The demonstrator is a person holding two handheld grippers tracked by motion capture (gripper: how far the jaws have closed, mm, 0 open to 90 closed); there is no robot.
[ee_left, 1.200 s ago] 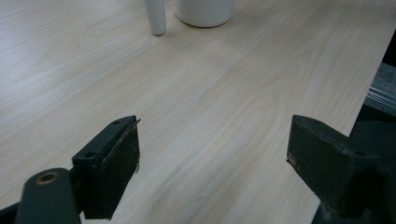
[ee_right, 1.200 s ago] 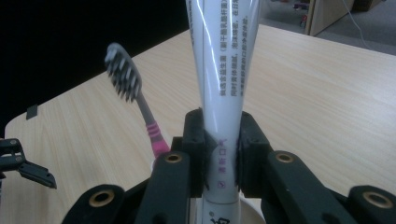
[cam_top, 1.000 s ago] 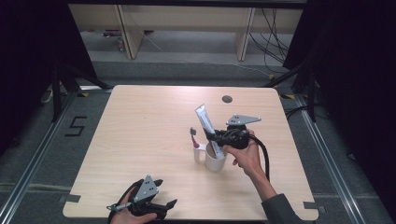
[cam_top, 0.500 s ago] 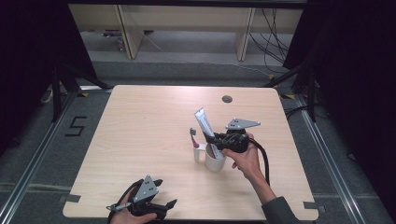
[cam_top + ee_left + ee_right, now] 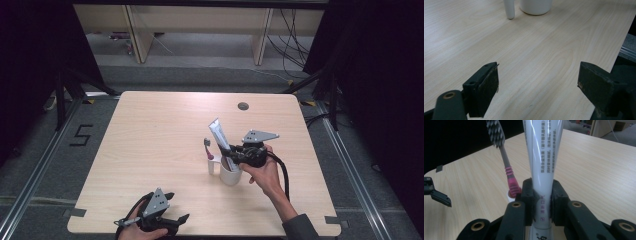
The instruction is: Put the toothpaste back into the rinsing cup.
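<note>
Toothpaste tube (image 5: 543, 165), white with small printed lettering, upright and leaning slightly, clamped low on its body between the two black jaws of the right gripper (image 5: 542, 202). Seen from the high view as a pale tube (image 5: 220, 139) rising out of a white cup (image 5: 230, 174) and tilting up and away toward the far-left, with the right gripper (image 5: 230, 152) pinching it just above the cup's rim. Squeezed on both flat sides by the jaw pads, no gap visible between pads and tube. Held from the right by a hand (image 5: 263, 172) wrapped around the gripper body, grey three-cornered plate on top, cable trailing back along the forearm.

Just beside the tube, to its left, a toothbrush (image 5: 504, 157) with grey-and-white bristles and a pink ribbed neck, standing upright in a narrow white holder (image 5: 211, 164) attached beside the cup; close to the left jaw, whether touching it cannot be told.

Cup and holder standing right of centre on the light wooden table (image 5: 150, 140), with a small dark round grommet (image 5: 243, 106) near the far edge.

Well apart, at the near edge of the table, left gripper (image 5: 175, 220) held in the other hand (image 5: 142, 232), jaws spread wide with nothing between them but bare wood; cup base and holder base (image 5: 509, 8) far ahead of it in the left gripper view.
</note>
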